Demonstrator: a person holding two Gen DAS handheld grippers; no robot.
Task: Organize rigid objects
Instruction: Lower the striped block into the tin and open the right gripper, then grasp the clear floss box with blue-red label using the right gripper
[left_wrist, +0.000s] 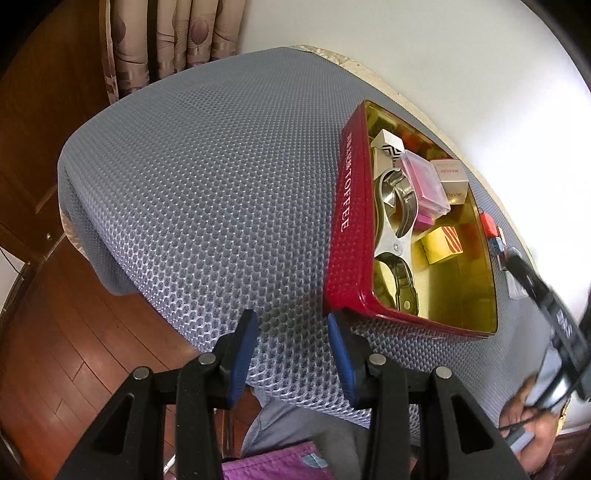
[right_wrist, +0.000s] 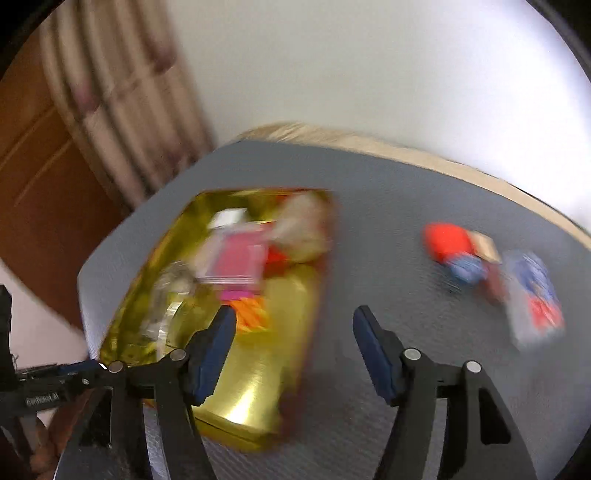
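- Your left gripper sits at the near corner of the red tin, jaws narrowly parted with only grey mat between them.
- Your right gripper stands wide and holds nothing, over the tin's right wall.
- You seem between picks: some items already lie in the tin.
- Next, reach for the loose items, well apart to the right on the mat; blur hides what they are.
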